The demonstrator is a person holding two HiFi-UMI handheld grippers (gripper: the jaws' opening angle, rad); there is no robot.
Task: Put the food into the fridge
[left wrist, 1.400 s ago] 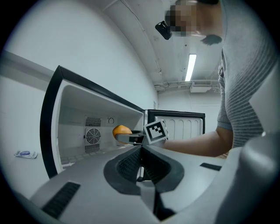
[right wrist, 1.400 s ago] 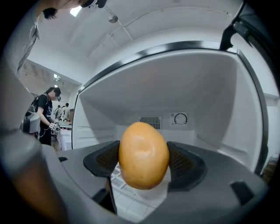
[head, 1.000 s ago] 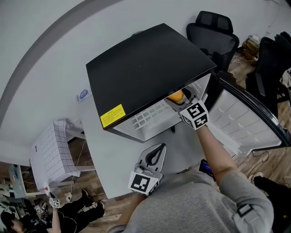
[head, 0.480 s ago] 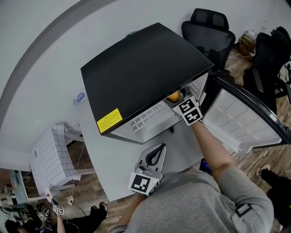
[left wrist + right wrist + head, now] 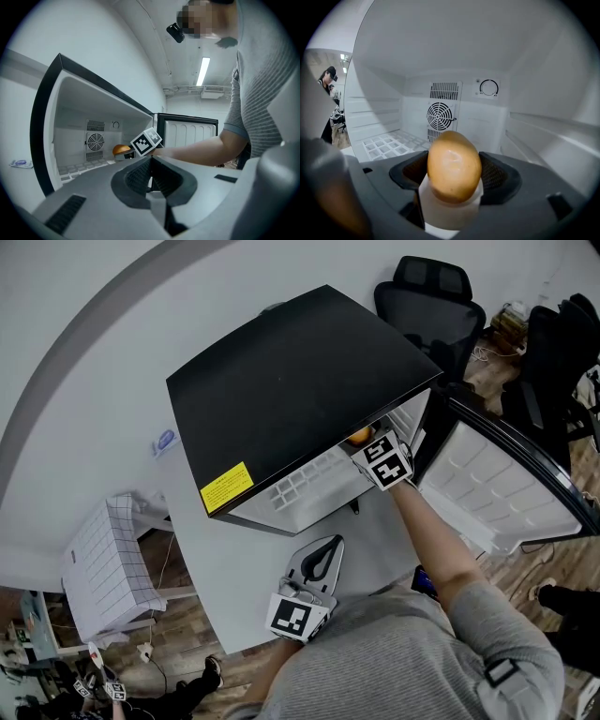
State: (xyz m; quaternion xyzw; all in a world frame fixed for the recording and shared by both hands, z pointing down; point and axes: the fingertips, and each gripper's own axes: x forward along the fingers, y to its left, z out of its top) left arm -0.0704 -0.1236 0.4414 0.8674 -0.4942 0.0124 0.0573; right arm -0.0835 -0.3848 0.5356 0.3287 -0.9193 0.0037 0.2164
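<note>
A small black fridge (image 5: 300,381) lies open on a white table, its white inside showing. My right gripper (image 5: 367,448) reaches into the opening, shut on a golden-brown bread roll (image 5: 453,165) that fills the space between its pads. The roll (image 5: 359,436) shows as an orange spot at the fridge mouth in the head view, and in the left gripper view the roll (image 5: 121,149) sits inside the cavity. My left gripper (image 5: 314,565) rests low over the table's front, jaws shut with nothing between them.
The fridge door (image 5: 511,488) stands swung open to the right. A fan grille (image 5: 440,116) and a dial (image 5: 489,87) sit on the back wall, a wire shelf (image 5: 389,143) at the left. Black office chairs (image 5: 433,304) stand behind. A white checked box (image 5: 108,563) sits at the left.
My right gripper has pushed the roll a little deeper into the fridge opening. The left gripper has stayed where it was.
</note>
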